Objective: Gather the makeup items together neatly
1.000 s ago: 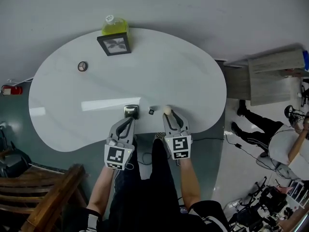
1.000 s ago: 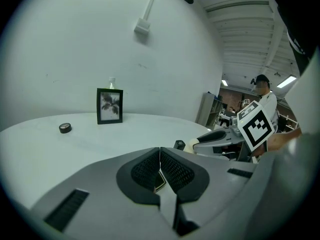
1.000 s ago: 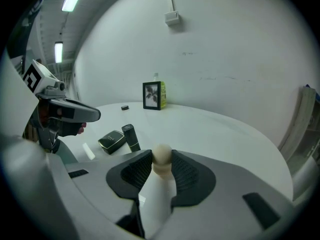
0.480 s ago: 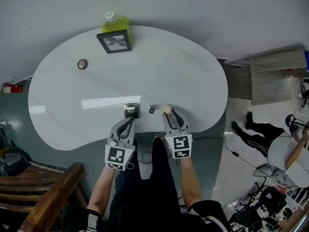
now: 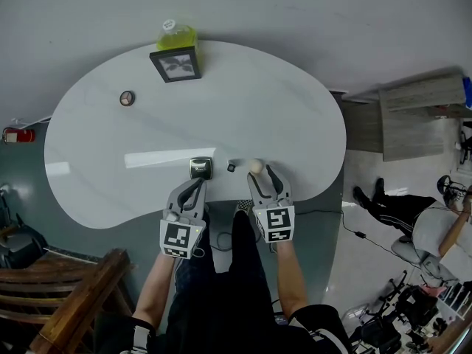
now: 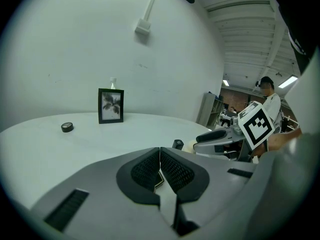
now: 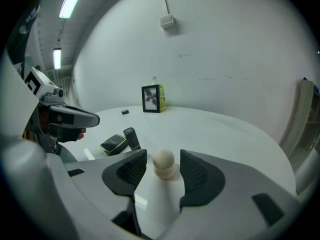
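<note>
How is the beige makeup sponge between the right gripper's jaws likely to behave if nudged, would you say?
The makeup sponge looks soft and light, so it would probably squash rather than slip. Standing upright on a rounded base, it may tip and roll. The jaws of the right gripper have just been opening and stand clear of it.

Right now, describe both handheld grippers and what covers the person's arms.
The left gripper and right gripper are light grey moulded shells tapering into two curved jaws lined with black ribbed pads. Each carries a white cube with black square markers. The sleeves are short, black, white-trimmed. The right jaws have just been opening, a beige sponge standing free between them.
</note>
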Tool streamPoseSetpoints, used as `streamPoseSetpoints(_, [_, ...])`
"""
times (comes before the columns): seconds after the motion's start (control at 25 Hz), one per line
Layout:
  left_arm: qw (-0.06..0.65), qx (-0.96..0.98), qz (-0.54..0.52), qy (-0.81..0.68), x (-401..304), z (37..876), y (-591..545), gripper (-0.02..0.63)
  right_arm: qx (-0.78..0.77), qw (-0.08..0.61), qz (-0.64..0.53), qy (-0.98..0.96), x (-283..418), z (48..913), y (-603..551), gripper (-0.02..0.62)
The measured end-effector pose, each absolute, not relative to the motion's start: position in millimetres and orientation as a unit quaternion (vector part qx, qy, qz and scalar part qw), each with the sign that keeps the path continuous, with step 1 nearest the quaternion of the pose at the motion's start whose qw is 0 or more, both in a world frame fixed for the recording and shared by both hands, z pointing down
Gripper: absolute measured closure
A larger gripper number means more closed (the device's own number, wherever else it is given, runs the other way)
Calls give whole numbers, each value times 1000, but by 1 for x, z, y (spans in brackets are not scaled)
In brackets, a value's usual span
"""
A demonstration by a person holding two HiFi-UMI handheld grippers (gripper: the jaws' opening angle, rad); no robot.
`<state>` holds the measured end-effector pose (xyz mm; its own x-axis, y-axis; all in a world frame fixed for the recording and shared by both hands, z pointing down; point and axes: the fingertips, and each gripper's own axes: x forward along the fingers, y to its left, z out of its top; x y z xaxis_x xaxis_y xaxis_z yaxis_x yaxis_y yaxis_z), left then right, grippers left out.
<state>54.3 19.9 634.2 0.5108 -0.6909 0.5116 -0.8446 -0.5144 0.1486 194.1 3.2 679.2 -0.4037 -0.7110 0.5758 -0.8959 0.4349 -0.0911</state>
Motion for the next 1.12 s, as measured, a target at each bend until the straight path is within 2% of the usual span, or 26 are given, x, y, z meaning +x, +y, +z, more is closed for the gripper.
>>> streamPoseSetpoints(0.4, [164, 850, 180, -467, 46, 588, 13, 586, 504, 204, 151, -825, 189, 617, -6, 394])
streamPoseSetpoints(0.68, [123, 852, 155, -485, 37, 530, 9, 586, 518, 175, 108, -830, 180, 556, -3, 487])
streamPoseSetpoints(0.88, [100, 854, 139, -491, 35, 490, 12, 586, 534, 153, 71, -828, 181, 504, -8, 529])
streamPoseSetpoints(1.12, [83, 855, 114, -499, 29, 449, 11, 586, 539, 135, 55, -830, 177, 464, -11, 549])
